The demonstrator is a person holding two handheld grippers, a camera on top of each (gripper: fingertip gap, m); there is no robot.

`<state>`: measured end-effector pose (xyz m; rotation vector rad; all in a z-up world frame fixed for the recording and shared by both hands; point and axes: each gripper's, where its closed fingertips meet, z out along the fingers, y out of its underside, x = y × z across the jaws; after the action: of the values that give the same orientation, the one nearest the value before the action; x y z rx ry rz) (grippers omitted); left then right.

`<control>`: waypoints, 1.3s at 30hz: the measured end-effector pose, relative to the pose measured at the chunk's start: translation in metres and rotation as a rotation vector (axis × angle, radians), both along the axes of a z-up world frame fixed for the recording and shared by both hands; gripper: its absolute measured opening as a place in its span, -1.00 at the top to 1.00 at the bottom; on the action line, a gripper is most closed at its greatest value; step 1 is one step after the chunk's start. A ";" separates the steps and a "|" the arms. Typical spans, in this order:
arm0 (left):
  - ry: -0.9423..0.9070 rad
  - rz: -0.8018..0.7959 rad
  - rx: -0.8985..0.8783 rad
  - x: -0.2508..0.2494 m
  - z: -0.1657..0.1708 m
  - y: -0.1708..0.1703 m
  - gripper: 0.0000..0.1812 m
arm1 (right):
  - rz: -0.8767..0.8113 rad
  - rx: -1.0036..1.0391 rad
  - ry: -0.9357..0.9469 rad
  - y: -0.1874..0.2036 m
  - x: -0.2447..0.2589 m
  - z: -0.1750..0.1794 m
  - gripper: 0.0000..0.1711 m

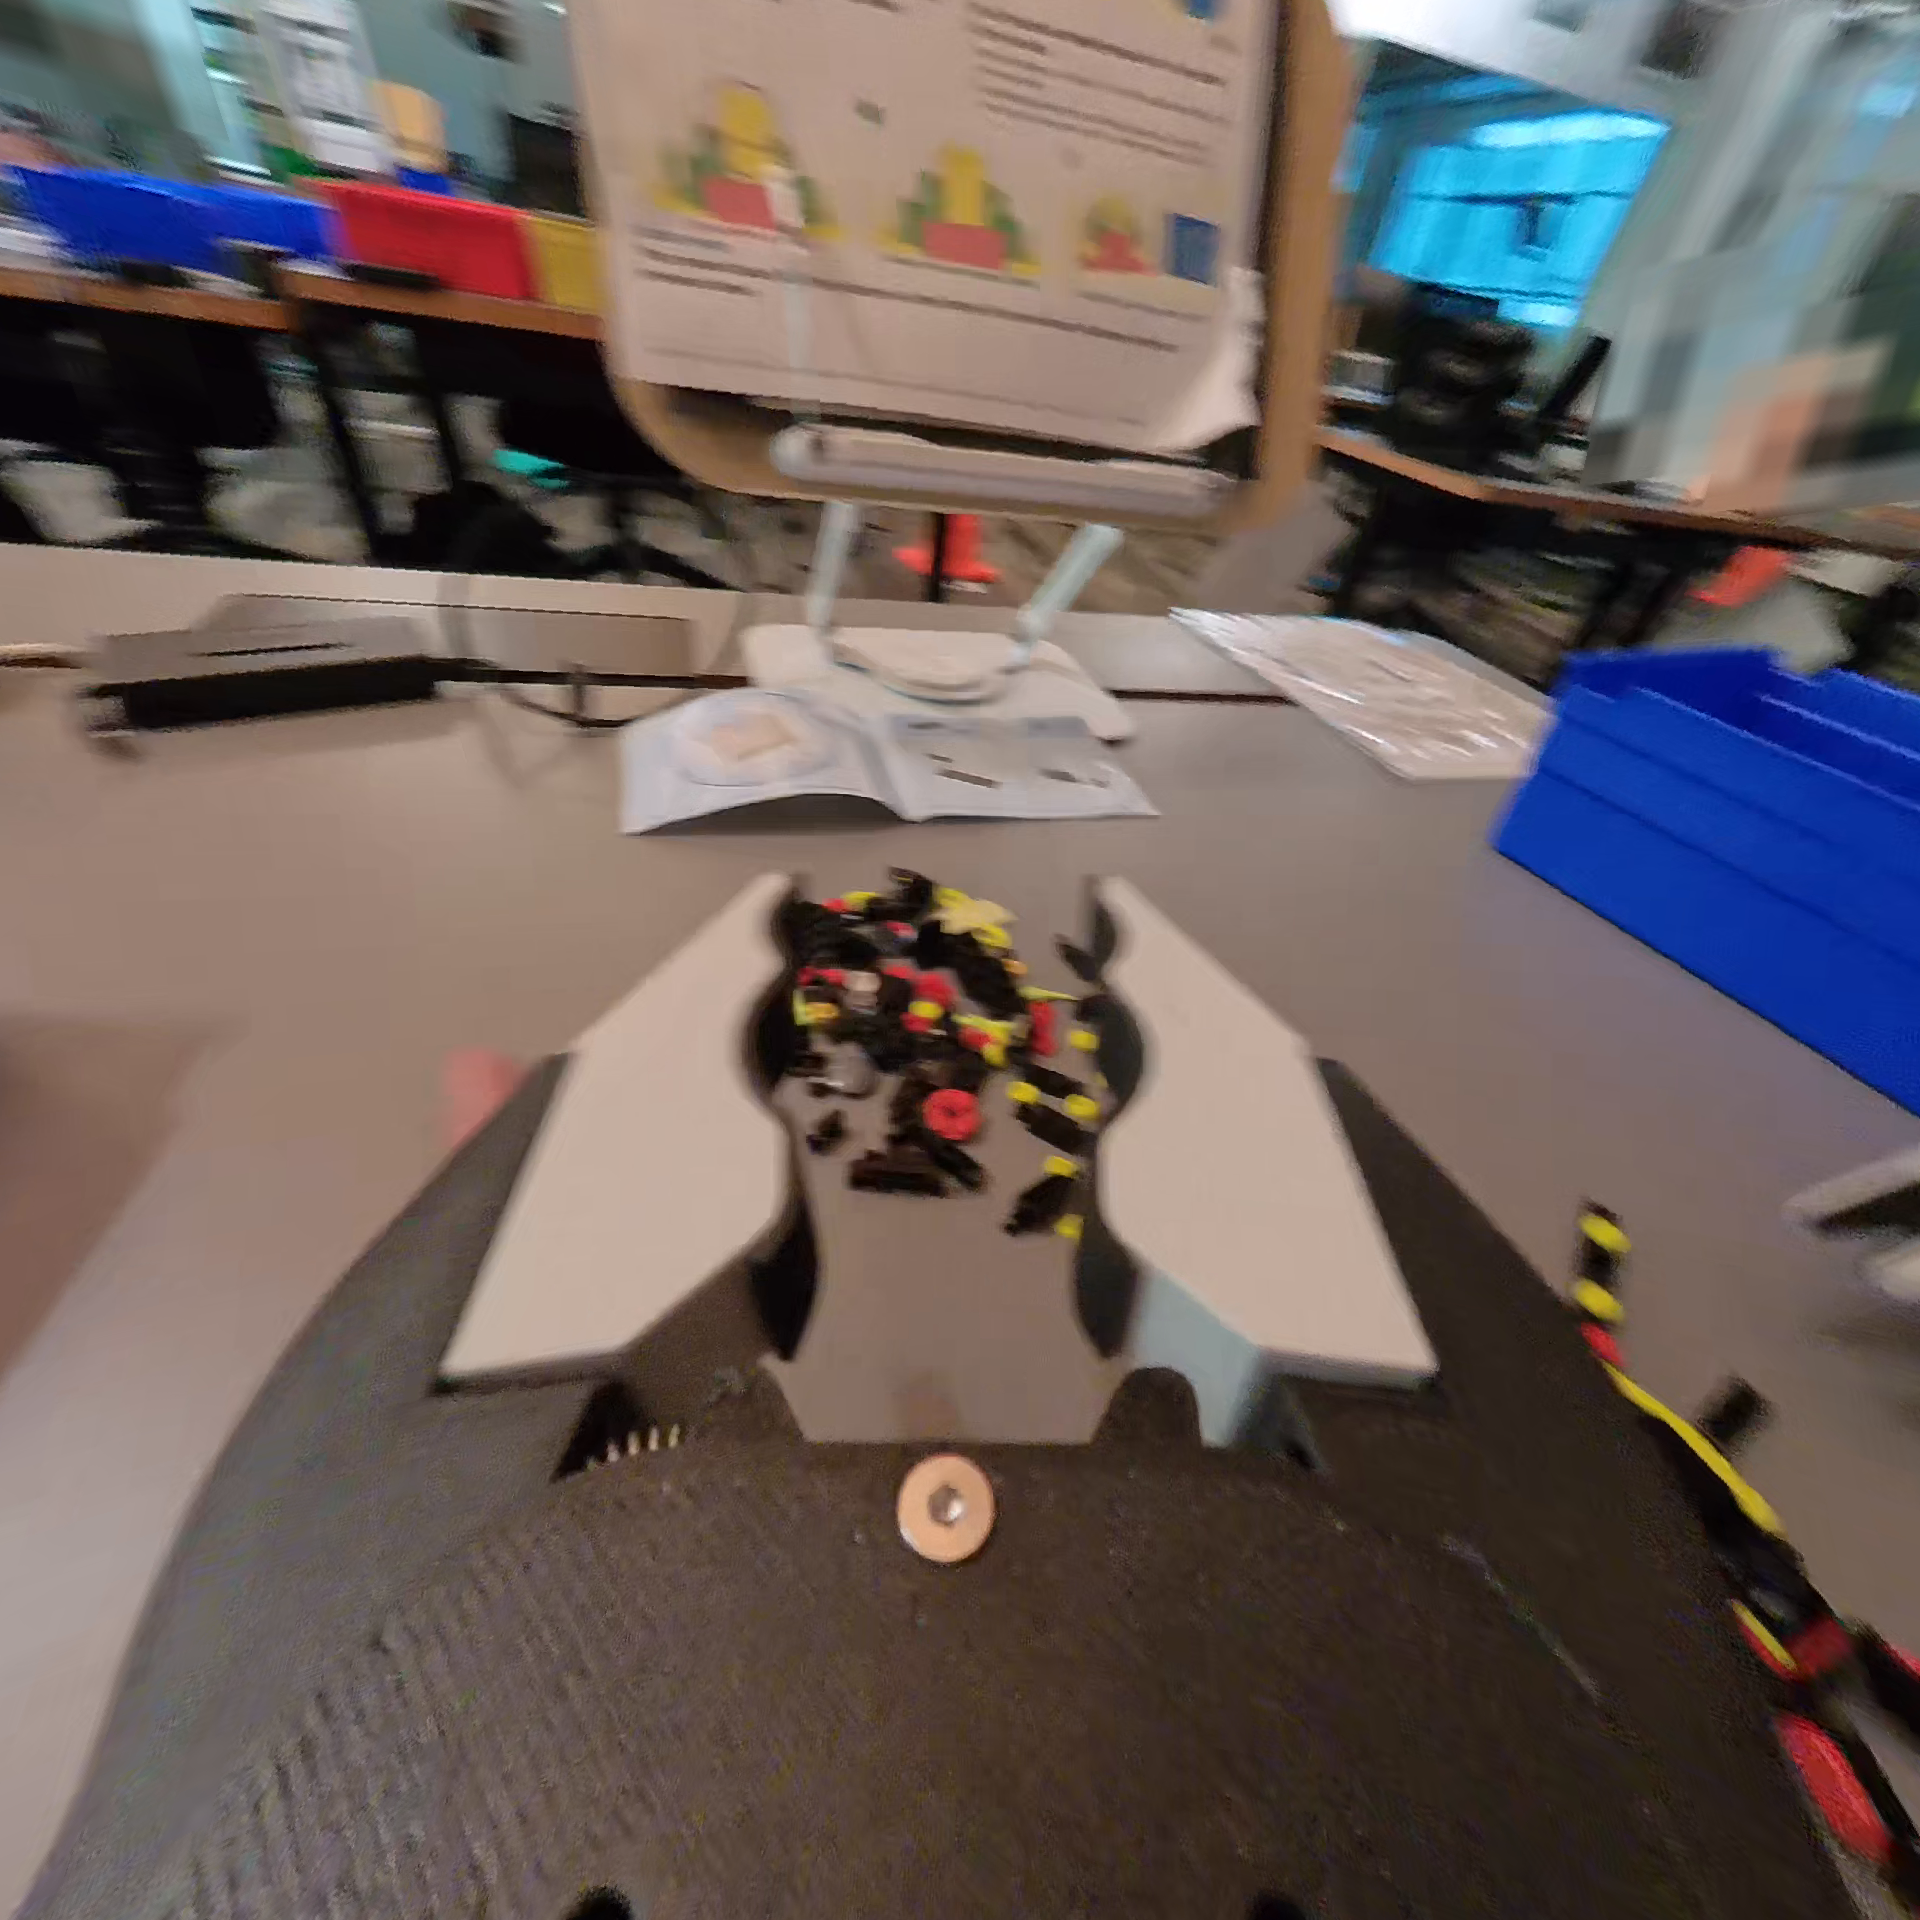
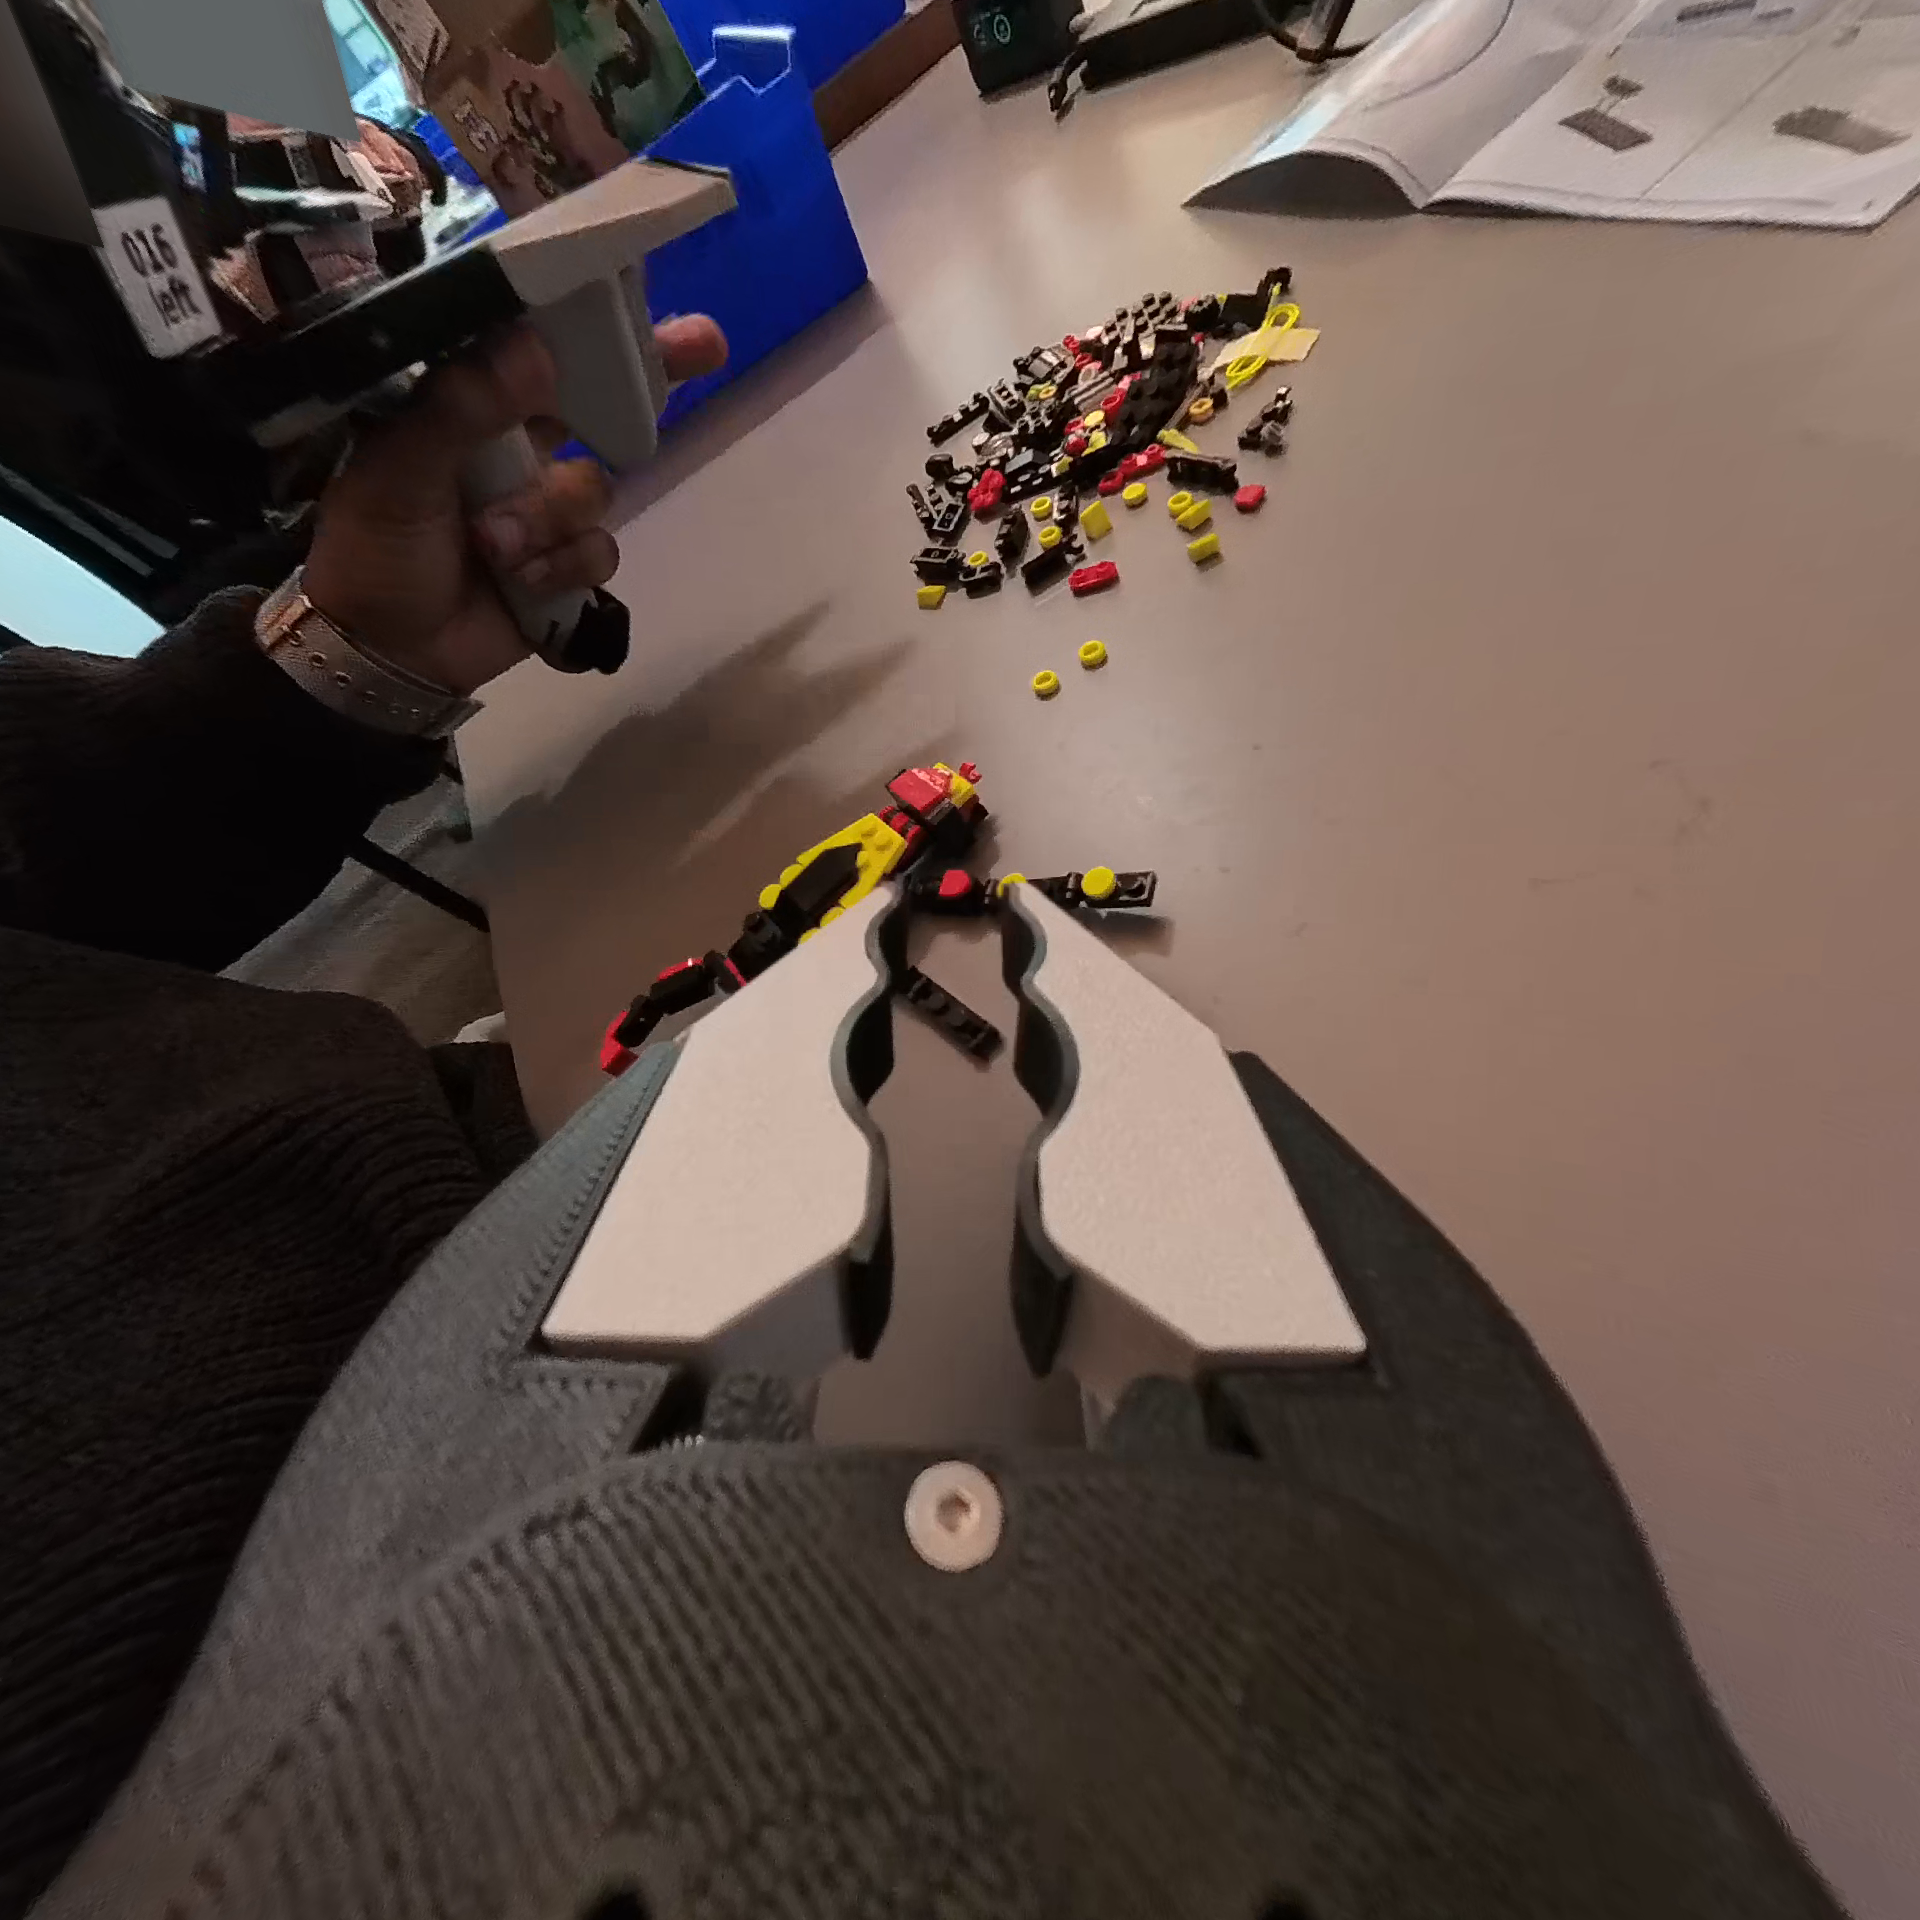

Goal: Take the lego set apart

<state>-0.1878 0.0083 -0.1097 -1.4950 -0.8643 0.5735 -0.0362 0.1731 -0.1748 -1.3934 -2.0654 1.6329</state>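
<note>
Two hand-held grippers work over a grey table [image 2: 1558, 935]. The landmark is a pile of loose pieces [image 2: 1112, 436], black, red and yellow, lying on the table. The left gripper [image 1: 940, 894], blurred, hangs above the near side of the pile, its fingers spread wide apart and empty. The right gripper [image 2: 951, 899] is nearer the person than the pile, fingers parted with nothing between them, tips just over the half-built lego model [image 2: 831, 883]. Two yellow round studs [image 2: 1070, 667] lie between model and pile. Beyond the pile lies an open instruction booklet [image 2: 1621, 125]; a blue bin [image 2: 769, 197] stands left of it.
</note>
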 end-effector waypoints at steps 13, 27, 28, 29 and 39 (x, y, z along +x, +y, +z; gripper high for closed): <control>-0.071 0.093 -0.087 -0.014 -0.012 -0.020 -0.17 | -0.001 -0.032 0.089 -0.001 0.000 0.017 0.64; -0.026 0.079 -0.159 -0.009 -0.019 -0.010 0.18 | -0.119 0.105 0.154 0.014 -0.014 0.011 0.03; -0.031 0.078 -0.162 -0.009 -0.021 -0.009 0.18 | -0.119 0.113 0.158 0.014 -0.014 0.011 0.04; -0.035 0.073 -0.164 -0.009 -0.022 -0.009 0.19 | -0.118 0.115 0.161 0.014 -0.014 0.011 0.05; -0.053 0.053 -0.186 -0.007 -0.029 -0.004 0.19 | -0.114 0.101 0.151 0.014 -0.013 0.011 0.14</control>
<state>-0.1948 0.0040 -0.1389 -1.6661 -0.9139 0.6708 -0.0494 0.1868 -0.1634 -1.2881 -1.9189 1.5167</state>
